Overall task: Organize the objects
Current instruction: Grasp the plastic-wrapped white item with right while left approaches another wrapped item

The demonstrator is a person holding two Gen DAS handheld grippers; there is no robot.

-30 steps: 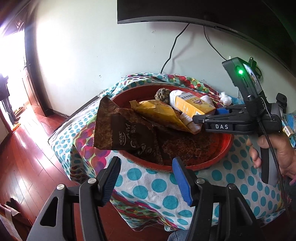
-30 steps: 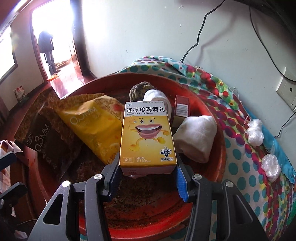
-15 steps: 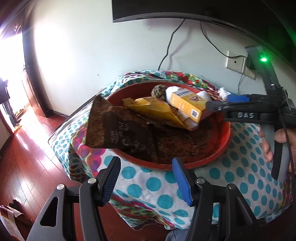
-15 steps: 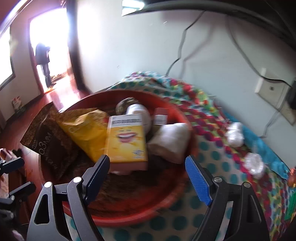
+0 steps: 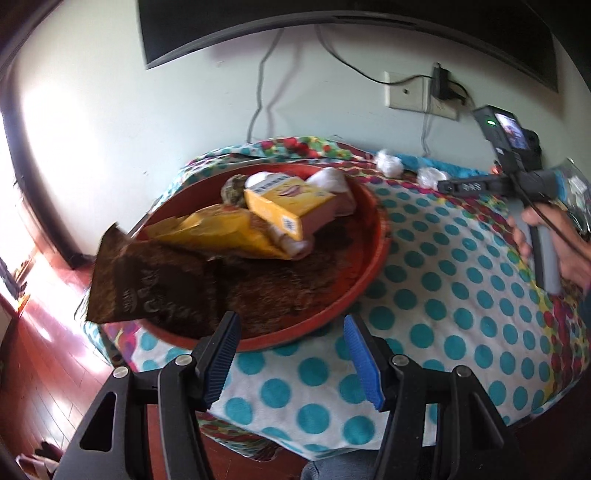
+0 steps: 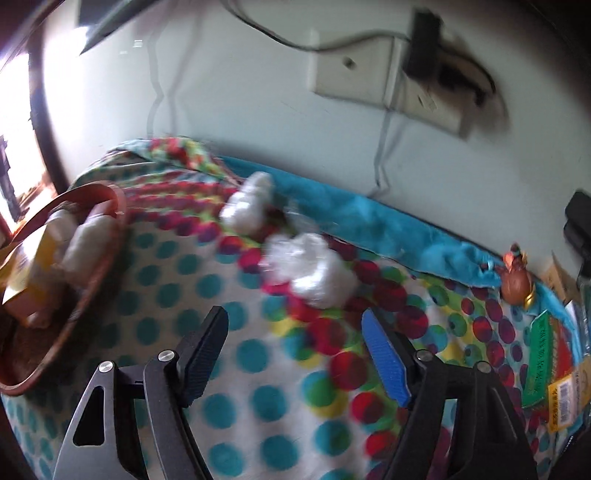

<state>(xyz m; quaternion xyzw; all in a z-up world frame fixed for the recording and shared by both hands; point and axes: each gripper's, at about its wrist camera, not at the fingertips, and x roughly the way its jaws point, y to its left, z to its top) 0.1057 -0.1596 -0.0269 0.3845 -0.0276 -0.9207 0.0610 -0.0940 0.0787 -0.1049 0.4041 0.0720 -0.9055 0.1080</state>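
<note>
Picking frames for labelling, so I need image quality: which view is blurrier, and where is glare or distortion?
Right wrist view: heavy motion blur smears the white plastic wads, wall socket and polka-dot cloth.
Left wrist view: sharper; the yellow box is readable as a box, doorway light blows out the left edge, and fisheye bends the dark screen.

Dark screen (image 5: 332,22) high on the pale wall — wall socket (image 6: 384,81) (plug in it) below, cable (image 5: 258,103) dangling.
</note>
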